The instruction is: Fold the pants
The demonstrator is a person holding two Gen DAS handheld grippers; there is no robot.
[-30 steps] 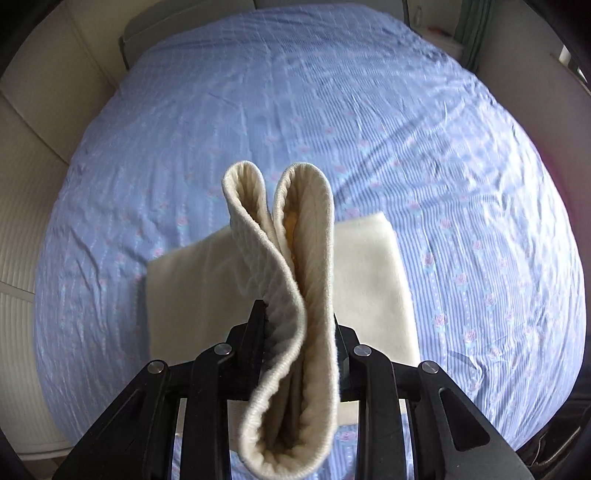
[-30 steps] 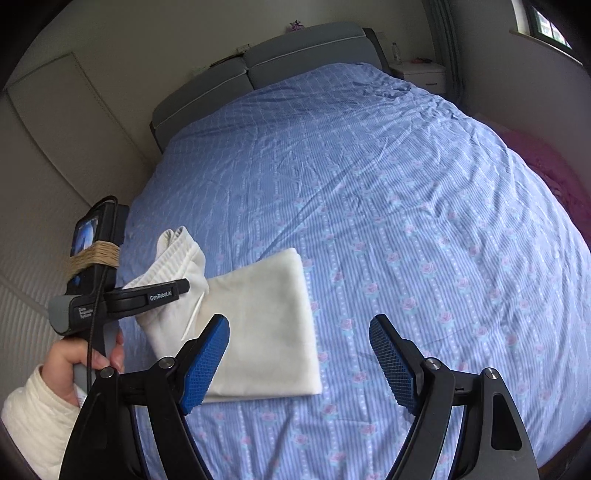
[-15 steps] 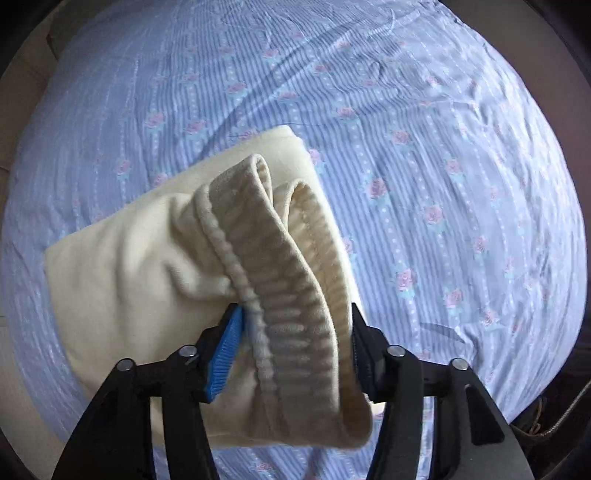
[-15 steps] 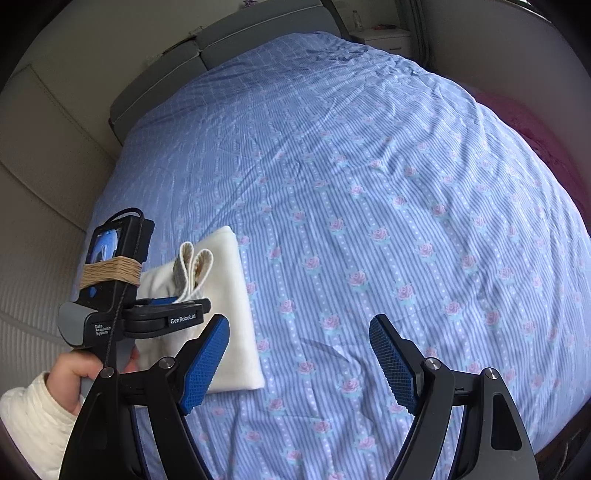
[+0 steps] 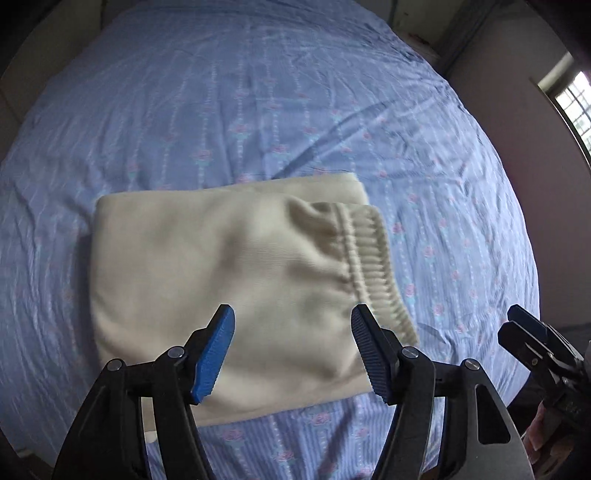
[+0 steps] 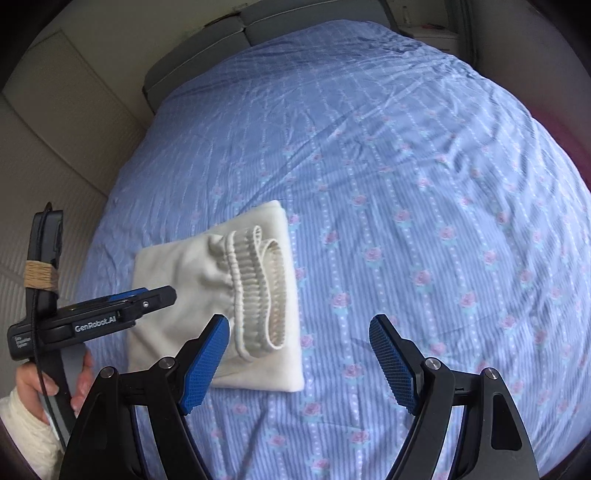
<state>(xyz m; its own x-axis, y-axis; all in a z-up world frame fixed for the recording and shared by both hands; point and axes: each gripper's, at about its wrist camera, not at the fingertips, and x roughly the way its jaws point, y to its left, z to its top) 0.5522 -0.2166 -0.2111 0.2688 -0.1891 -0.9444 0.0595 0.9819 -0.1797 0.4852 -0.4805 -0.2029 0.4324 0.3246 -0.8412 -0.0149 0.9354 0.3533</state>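
Note:
The cream pants (image 5: 236, 273) lie folded in a flat rectangle on the blue flowered bedsheet (image 5: 258, 92). Their ribbed waistband (image 5: 373, 266) lies on top along the right side. My left gripper (image 5: 291, 350) is open and empty, just above the near edge of the pants. In the right wrist view the pants (image 6: 192, 280) lie left of centre with the waistband (image 6: 258, 291) on top, and the left gripper (image 6: 147, 299) hovers at their left edge. My right gripper (image 6: 299, 363) is open and empty, above the sheet beside the pants' near right corner.
The bed (image 6: 406, 184) fills both views, with a grey headboard (image 6: 280, 14) at the far end. A beige padded wall (image 6: 55, 147) runs along the left. A nightstand (image 6: 432, 33) stands at the far right. A window (image 5: 576, 107) shows at the right.
My left gripper has opened and let go of the waistband, which now lies flat on the folded pants. The left gripper has drawn back a little. My right gripper stays open.

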